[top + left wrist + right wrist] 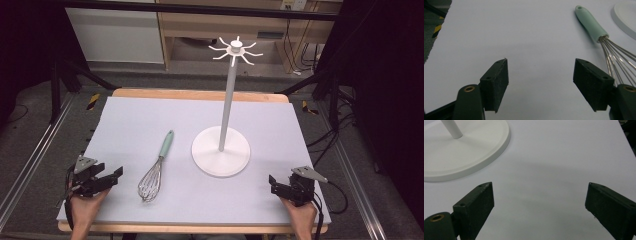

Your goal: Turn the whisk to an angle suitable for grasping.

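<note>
While my forearms come in from the bottom of the high view, my left gripper [111, 176] rests at the near left corner of the pale lilac mat [130, 125] with its jaws spread and nothing between them; my right gripper [274, 182] sits at the near right corner, jaws likewise apart and empty; between the two, nearer my left, the whisk [156, 169] lies flat on the mat, its mint-green handle pointing away from me and its wire head toward me; just beside it to the right stands the white hook stand [221, 150], round base on the mat, thin pole upright, a ring of curved hooks at the top; whisk and base are close but not touching. Seen along my left gripper [540, 75], my two black fingers [495, 83] stand wide with bare mat in the gap; the whisk [596, 30] lies ahead and to the right, its wires running down behind my right-hand finger, clear of the pads as far as I can tell; the edge of the stand base [625, 18] curves in at the upper right corner. Along my right gripper [539, 197], my fingers [475, 207] are again spread over empty mat; the stand base [471, 157] lies ahead at the upper left, apart from my jaws, with the foot of the pole rising out of frame.
</note>
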